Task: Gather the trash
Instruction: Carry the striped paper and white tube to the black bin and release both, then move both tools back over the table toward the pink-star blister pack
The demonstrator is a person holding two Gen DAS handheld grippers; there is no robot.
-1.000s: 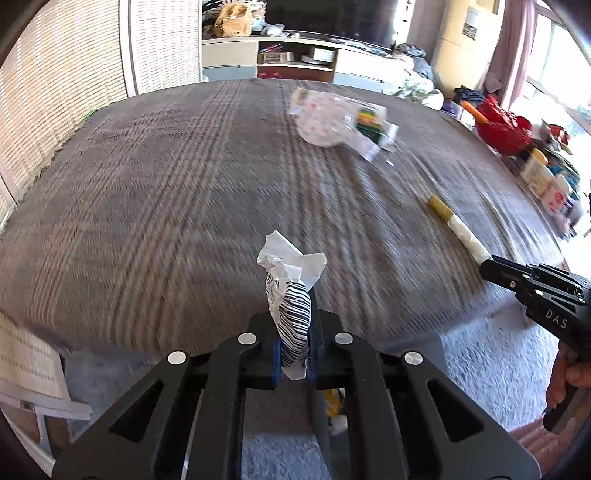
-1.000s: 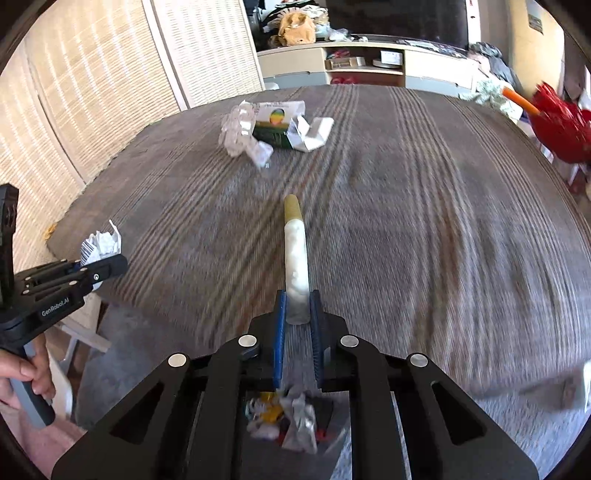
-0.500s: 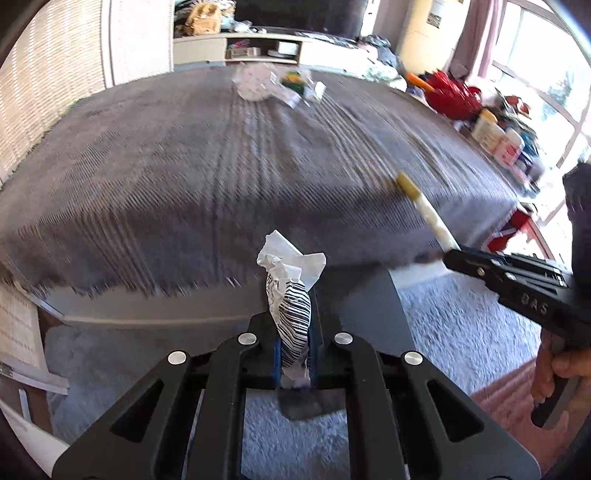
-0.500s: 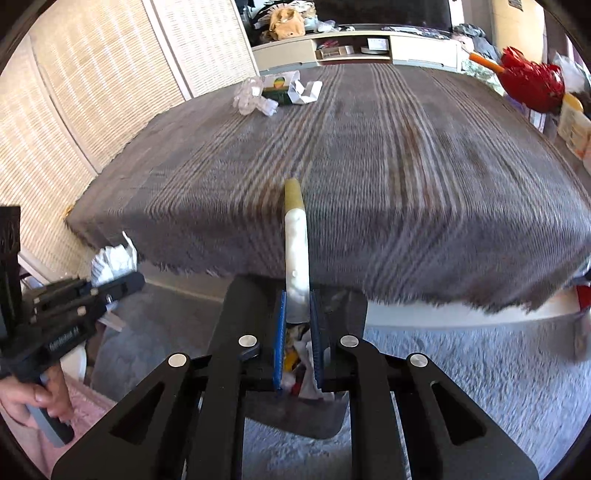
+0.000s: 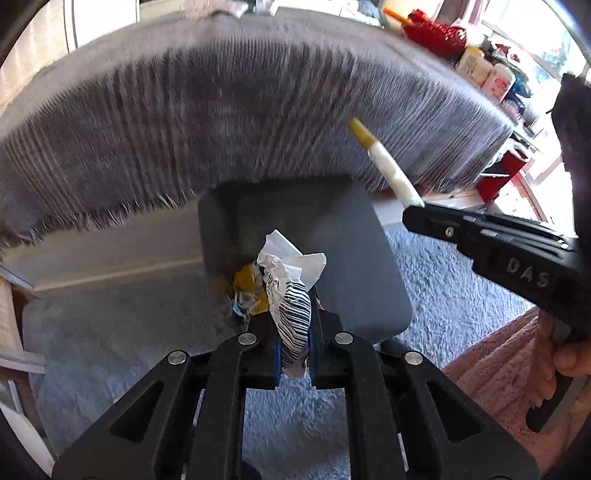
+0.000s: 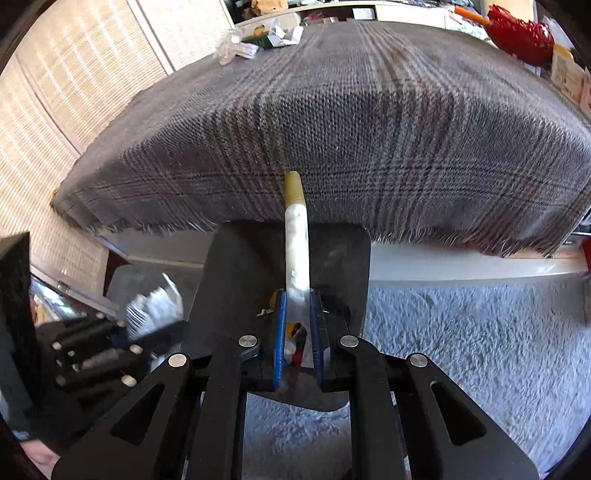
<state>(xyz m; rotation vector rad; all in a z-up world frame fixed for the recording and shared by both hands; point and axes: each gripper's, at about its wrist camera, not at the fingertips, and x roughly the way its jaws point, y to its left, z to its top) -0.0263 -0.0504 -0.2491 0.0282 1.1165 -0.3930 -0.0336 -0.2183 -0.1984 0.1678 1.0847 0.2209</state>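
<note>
My left gripper (image 5: 293,325) is shut on a crumpled white wrapper with black stripes (image 5: 291,288) and holds it above a grey trash bin (image 5: 373,266) on the floor. My right gripper (image 6: 297,317) is shut on a white tube with a yellow tip (image 6: 295,243), also over the bin (image 6: 236,273). The tube (image 5: 388,166) and the right gripper (image 5: 417,214) show at the right of the left wrist view. The left gripper (image 6: 162,328) with the wrapper (image 6: 151,310) shows blurred at the left of the right wrist view. Trash lies inside the bin.
A table with a grey plaid cloth (image 6: 351,110) stands right behind the bin, its fringe overhanging. More crumpled trash and a green carton (image 6: 262,37) lie at its far edge. Blue-grey carpet (image 6: 461,350) covers the floor. Bottles and a red item (image 5: 436,33) stand at right.
Both grippers have drawn back from the table and tilted down over the bin, each still holding its piece. The bin now fills the middle of both views.
</note>
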